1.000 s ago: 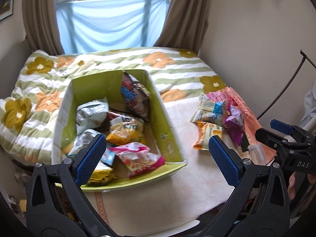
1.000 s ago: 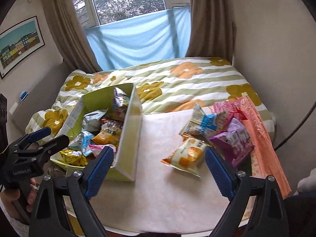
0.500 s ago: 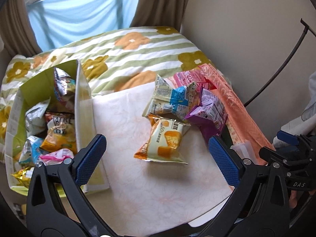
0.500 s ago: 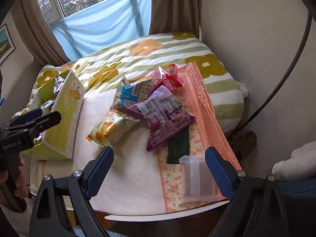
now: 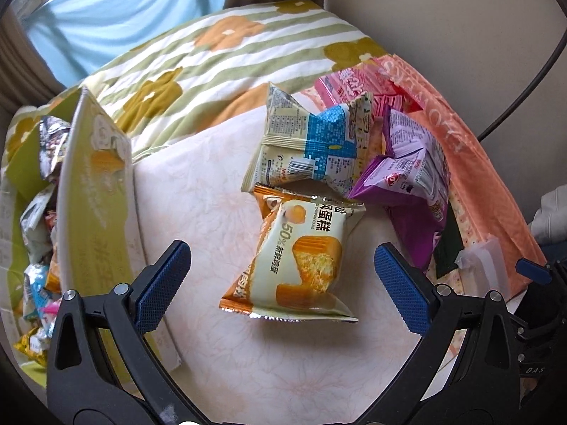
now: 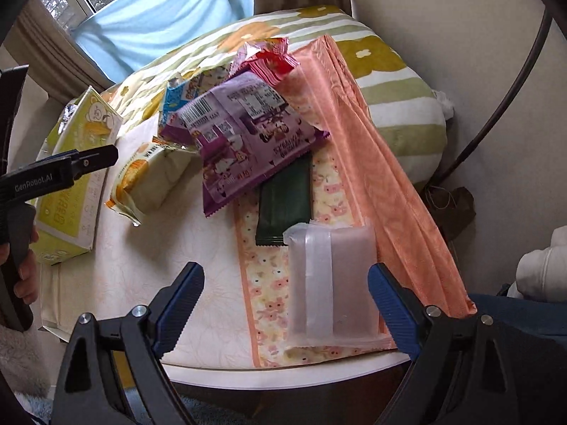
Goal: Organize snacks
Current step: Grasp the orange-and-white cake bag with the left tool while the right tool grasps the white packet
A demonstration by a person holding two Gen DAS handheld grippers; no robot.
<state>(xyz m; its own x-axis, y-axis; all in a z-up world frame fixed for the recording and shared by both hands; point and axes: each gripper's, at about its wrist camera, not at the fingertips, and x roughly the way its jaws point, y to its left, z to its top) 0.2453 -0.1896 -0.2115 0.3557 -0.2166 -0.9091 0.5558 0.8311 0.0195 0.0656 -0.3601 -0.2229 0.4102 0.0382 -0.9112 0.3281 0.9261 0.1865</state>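
Observation:
My left gripper (image 5: 281,285) is open and empty, its jaws on either side of an orange-and-cream cake packet (image 5: 301,258) lying on the white table. Behind the packet lie a blue-and-cream packet (image 5: 312,148), a purple packet (image 5: 411,184) and a pink packet (image 5: 354,86). The green box (image 5: 95,212) holding several snacks stands at the left. My right gripper (image 6: 285,302) is open and empty above a translucent pouch (image 6: 331,283). A dark green bar (image 6: 285,198) lies beyond it, partly under the purple packet (image 6: 248,138).
An orange cloth (image 6: 372,148) and a floral mat (image 6: 262,283) cover the table's right side. A striped flowered quilt (image 5: 212,60) lies behind. The wall is close on the right. The table edge (image 6: 283,372) is near me.
Both grippers have swung right and come lower, away from the green box. The left now hangs over the cake packet, the right over the translucent pouch.

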